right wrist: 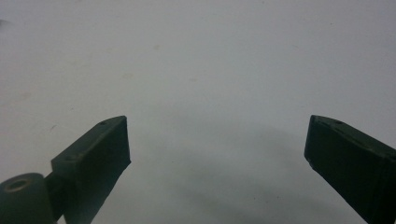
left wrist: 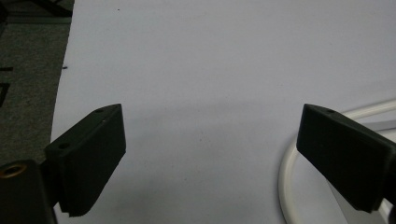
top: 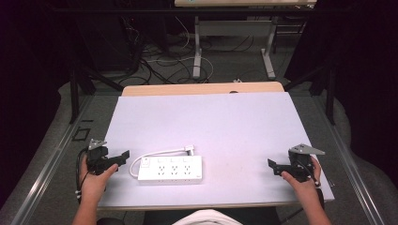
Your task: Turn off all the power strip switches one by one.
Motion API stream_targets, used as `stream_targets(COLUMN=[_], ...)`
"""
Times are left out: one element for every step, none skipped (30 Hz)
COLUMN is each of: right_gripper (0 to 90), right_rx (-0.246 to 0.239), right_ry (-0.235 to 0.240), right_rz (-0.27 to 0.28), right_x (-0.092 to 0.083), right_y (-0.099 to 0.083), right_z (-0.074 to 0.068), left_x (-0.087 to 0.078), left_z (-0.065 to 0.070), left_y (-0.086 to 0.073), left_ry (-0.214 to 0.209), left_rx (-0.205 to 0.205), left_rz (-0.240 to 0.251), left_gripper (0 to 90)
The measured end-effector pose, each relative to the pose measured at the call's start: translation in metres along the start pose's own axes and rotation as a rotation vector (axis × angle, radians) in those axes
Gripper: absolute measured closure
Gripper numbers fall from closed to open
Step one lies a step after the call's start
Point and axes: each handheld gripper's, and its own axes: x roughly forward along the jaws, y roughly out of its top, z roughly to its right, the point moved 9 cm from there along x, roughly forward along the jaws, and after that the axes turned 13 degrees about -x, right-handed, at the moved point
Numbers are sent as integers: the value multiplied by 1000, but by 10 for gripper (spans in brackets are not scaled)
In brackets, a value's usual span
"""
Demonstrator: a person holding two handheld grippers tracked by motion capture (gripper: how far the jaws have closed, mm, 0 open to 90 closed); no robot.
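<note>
White power strip (top: 171, 169) lies flat at near centre-left of the table (top: 225, 122), its cable (top: 157, 153) looping left; left gripper (top: 123, 156) just left of it, jaws wide, nothing between; right gripper (top: 273, 167) well apart at near right, jaws spread, empty.

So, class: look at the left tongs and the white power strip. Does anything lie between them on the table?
Nothing visible does. The left tongs stand open just left of the power strip, with bare white table between them. The strip's own white cord loops at that end, close to one jaw in the left gripper view.
</note>
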Motion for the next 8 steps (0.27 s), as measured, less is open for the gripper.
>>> stream_targets(right_gripper=[62, 62, 62, 62, 62, 62, 62, 62], right_rx=[7, 7, -5, -6, -2, -3, -6, -8], right_ry=[2, 3, 2, 2, -3, 4, 5, 4], right_rz=[-1, 0, 2, 2, 2, 0, 1, -1], right_x=[0, 0, 0, 0, 0, 1, 1, 1], right_y=[0, 0, 0, 0, 1, 0, 0, 0], right_z=[-1, -1, 0, 0, 0, -1, -1, 0], left_x=[0, 0, 0, 0, 0, 0, 0, -1], left_z=[0, -1, -1, -1, -2, -2, -3, -3], left_y=[0, 0, 0, 0, 0, 0, 1, 1], left_ry=[-1, 3, 1, 0, 0, 5, 8, 9], left_rx=[-5, -3, -2, -4, -6, -4, -2, 1], left_rz=[-1, -2, 7, 7, 7, 8, 12, 12], left_gripper=[64, 60, 53, 46, 40, 31, 19, 13])
